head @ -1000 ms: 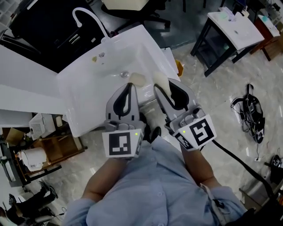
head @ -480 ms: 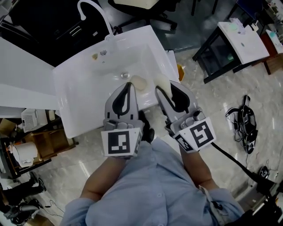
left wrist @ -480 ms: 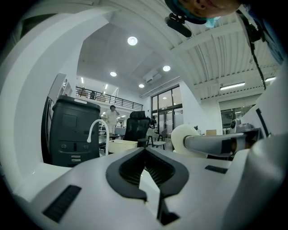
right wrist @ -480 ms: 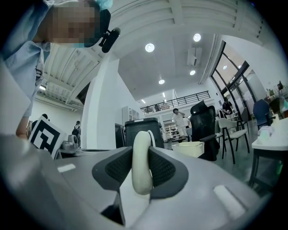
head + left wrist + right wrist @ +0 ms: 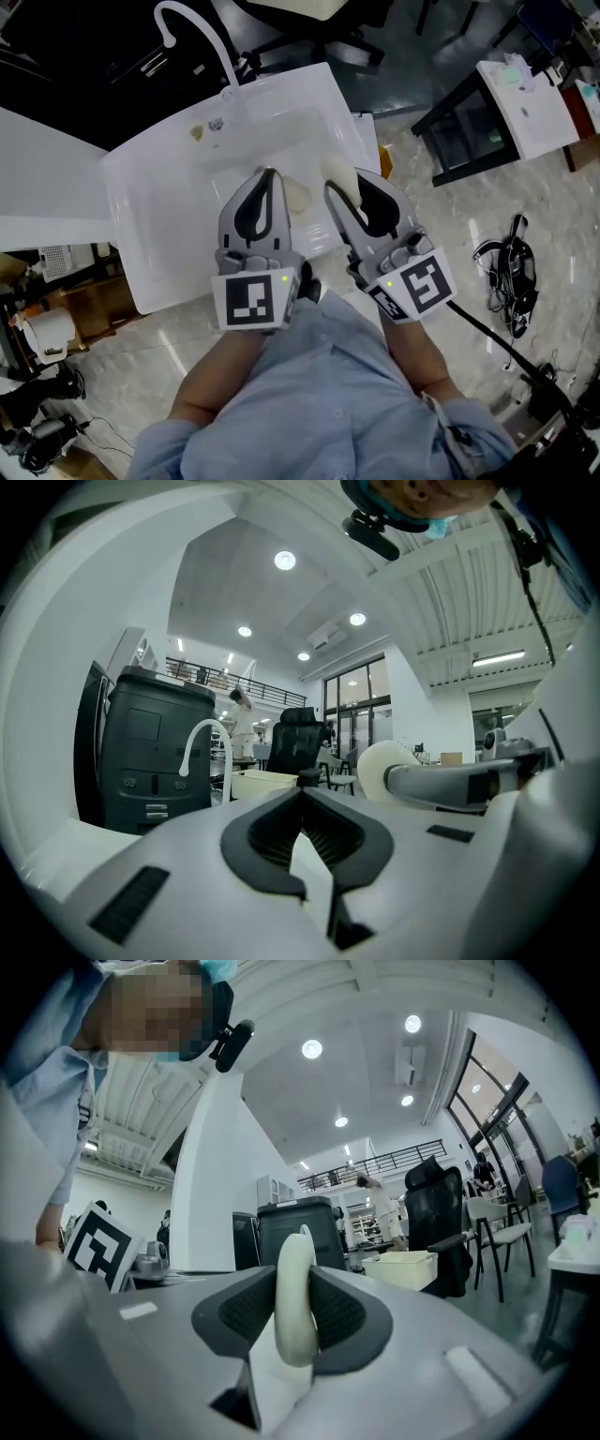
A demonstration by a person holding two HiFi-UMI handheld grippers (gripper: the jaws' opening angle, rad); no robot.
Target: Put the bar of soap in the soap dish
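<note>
The cream bar of soap (image 5: 337, 169) stands on edge between the jaws of my right gripper (image 5: 345, 183), which is shut on it over the right side of the white sink (image 5: 169, 216). In the right gripper view the bar of soap (image 5: 295, 1307) fills the gap between the dark pads. My left gripper (image 5: 267, 173) is beside it over the basin, shut with nothing in it; its tips meet in the left gripper view (image 5: 302, 794). A pale oval thing (image 5: 298, 197) lies in the basin between the grippers; I cannot tell if it is the dish.
A curved white faucet (image 5: 192, 23) rises at the sink's far rim, with two small things (image 5: 199, 133) beside its base. A black-framed table (image 5: 525, 103) stands to the right, cables (image 5: 511, 272) lie on the floor, and shelves with clutter (image 5: 47, 328) are at the left.
Both grippers have moved forward together over the sink basin, the right one still holding the soap. The left gripper's tips now cover the drain.
</note>
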